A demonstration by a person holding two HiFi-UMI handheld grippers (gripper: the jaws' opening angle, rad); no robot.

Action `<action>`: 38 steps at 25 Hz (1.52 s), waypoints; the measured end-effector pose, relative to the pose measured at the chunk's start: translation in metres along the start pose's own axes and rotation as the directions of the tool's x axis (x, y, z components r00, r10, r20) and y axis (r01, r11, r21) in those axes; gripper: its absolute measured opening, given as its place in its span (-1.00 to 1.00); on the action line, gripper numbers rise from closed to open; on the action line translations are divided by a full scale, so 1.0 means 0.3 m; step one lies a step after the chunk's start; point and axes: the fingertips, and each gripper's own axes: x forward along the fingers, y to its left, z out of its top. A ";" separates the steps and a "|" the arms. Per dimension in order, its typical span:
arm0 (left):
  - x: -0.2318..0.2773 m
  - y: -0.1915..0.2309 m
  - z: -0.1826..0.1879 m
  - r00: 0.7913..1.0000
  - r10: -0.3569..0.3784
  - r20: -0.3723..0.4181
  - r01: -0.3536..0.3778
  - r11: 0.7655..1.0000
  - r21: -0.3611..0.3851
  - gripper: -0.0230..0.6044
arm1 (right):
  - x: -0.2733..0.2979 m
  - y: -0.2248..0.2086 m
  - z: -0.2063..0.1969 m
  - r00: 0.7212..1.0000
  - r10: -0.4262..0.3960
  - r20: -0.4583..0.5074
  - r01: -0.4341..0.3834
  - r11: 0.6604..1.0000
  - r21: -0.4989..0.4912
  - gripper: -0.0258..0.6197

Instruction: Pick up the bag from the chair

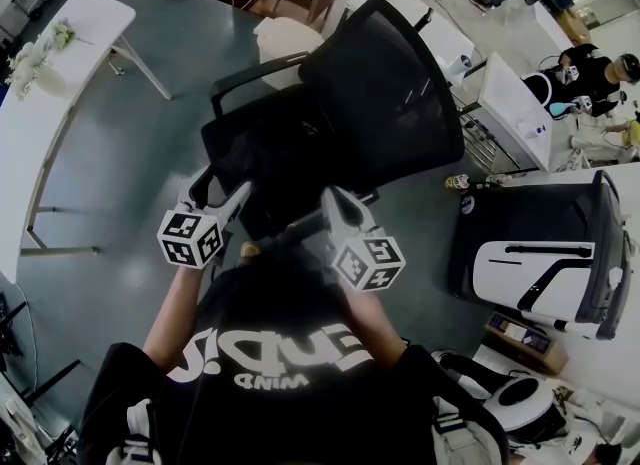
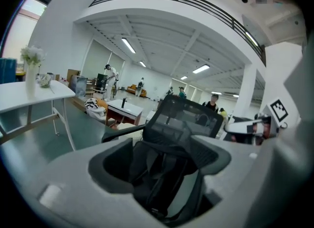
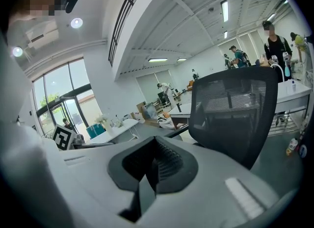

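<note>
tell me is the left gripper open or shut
Open: in its own view the left gripper has its jaws wide apart, and the black bag on the chair shows through the gap, not clamped.

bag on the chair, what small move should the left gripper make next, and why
Probably ease the left gripper forward over the black bag: its jaws stand apart, and the bag on the chair seat lies just ahead between them, not yet gripped.
</note>
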 end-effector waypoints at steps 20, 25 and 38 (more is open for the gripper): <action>0.275 0.113 -0.241 0.981 -0.038 -0.192 0.018 0.995 -0.103 0.49 | 0.010 -0.081 -0.002 0.999 -0.041 -0.016 0.041 0.999 0.026 -0.91; 0.298 0.100 -0.264 0.977 -0.062 -0.205 0.035 0.991 -0.133 0.43 | -0.003 -0.122 -0.007 0.998 -0.062 -0.024 0.063 0.997 0.038 -0.91; 0.387 0.054 -0.319 0.953 -0.194 -0.233 0.136 0.961 -0.242 -0.11 | 0.000 -0.167 -0.022 0.996 -0.085 -0.035 0.087 0.995 0.053 -0.91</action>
